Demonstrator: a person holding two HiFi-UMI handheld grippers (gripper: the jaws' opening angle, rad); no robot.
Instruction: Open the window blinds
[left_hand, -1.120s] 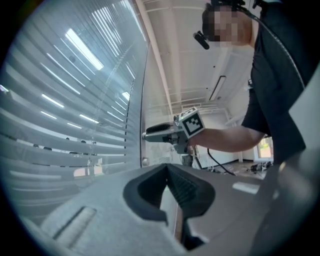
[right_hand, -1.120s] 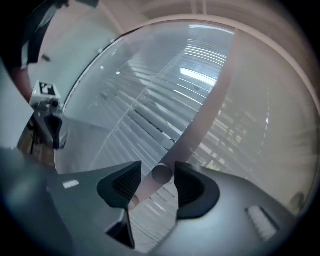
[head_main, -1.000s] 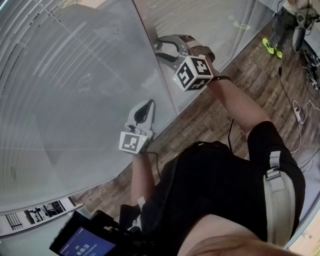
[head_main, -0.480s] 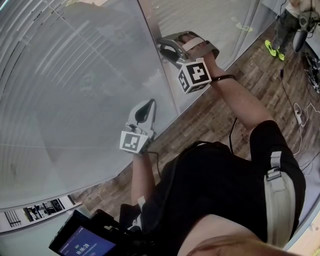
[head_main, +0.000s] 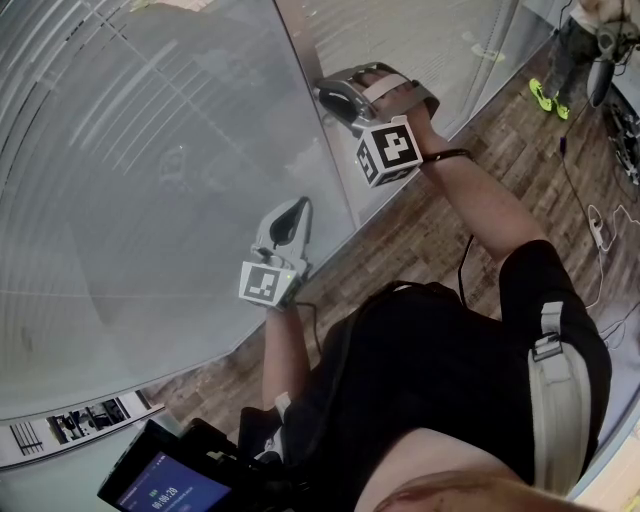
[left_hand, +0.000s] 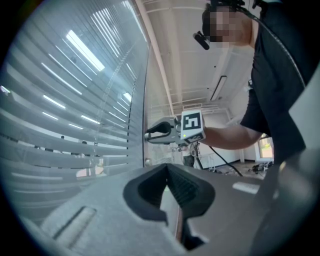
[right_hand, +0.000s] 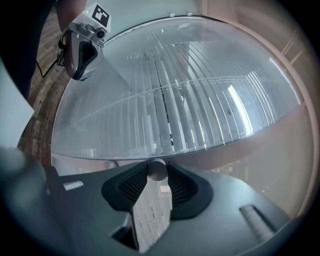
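A tall glass pane (head_main: 150, 200) is filling most of the head view. The window blinds (head_main: 90, 120) are hanging behind it, their pale slats running across its whole width. In the left gripper view, thin strips of the space beyond are showing between the slats. A wooden floor (head_main: 440, 220) is running along the foot of the glass. At its far end another person in bright yellow-green shoes (head_main: 543, 95) is standing.

The person wearing the head camera, in a black shirt (head_main: 430, 370), is standing close to the pane with both arms stretching toward it. A pale frame post (head_main: 300, 100) is dividing this pane from the next one on its right.

The right gripper (head_main: 328, 95) is reaching against that post, farther out than the other. Its jaws have just been closing. Their ribbed pads are now pinching a small round grey knob (right_hand: 157, 169) between them, right at the tips.

The left gripper (head_main: 293, 212) is hovering nearer the person's body, in front of the glass and near the post. Its jaws are meeting at the tips with nothing between them.

The knob is standing out from the frame just beside the edge of the blinds.
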